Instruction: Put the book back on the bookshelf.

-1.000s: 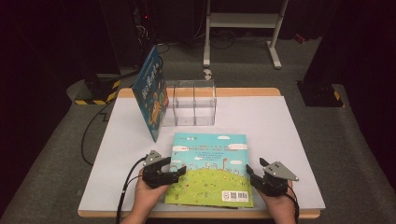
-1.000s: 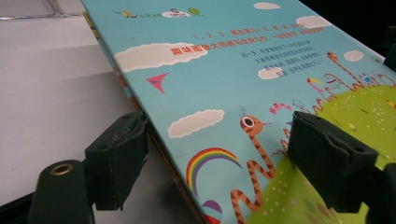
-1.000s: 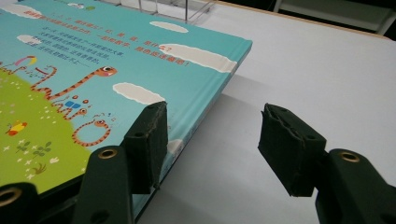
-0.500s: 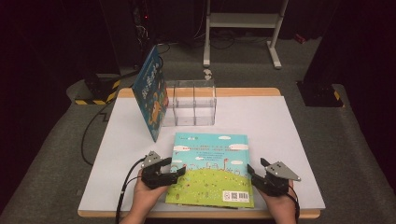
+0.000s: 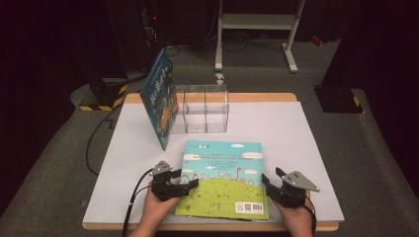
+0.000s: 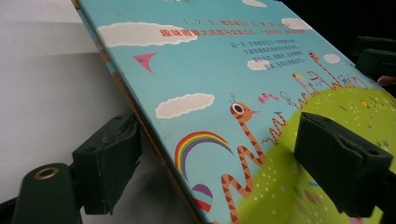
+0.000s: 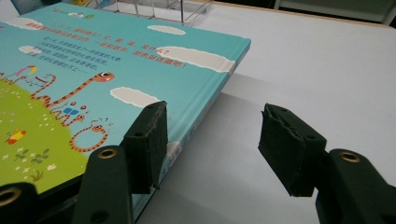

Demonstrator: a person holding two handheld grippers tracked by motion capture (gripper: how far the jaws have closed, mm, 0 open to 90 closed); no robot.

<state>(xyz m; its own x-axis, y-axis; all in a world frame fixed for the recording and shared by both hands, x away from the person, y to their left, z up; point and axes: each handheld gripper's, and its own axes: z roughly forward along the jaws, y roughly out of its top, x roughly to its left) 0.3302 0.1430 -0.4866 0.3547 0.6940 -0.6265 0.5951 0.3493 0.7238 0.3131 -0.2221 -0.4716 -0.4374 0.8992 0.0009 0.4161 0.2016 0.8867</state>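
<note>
A: The left tool (image 5: 190, 183) has just been opening its jaws; they straddle the left edge of the picture book (image 5: 225, 177), one over the cover, one beneath, pads clear of it.

B: And the right tool (image 5: 269, 185)?

A: Open too, at the book's right edge. The right gripper view has one jaw against that edge, the other over bare surface (image 7: 327, 70).

B: Where does the book lie?

A: Flat, near the front of the surface, between both tools. The left gripper view shows its left edge lifted.

B: Anything behind?

A: A clear rack (image 5: 202, 108) with empty compartments, and a second book (image 5: 159, 103) leaning on its left end.
</note>
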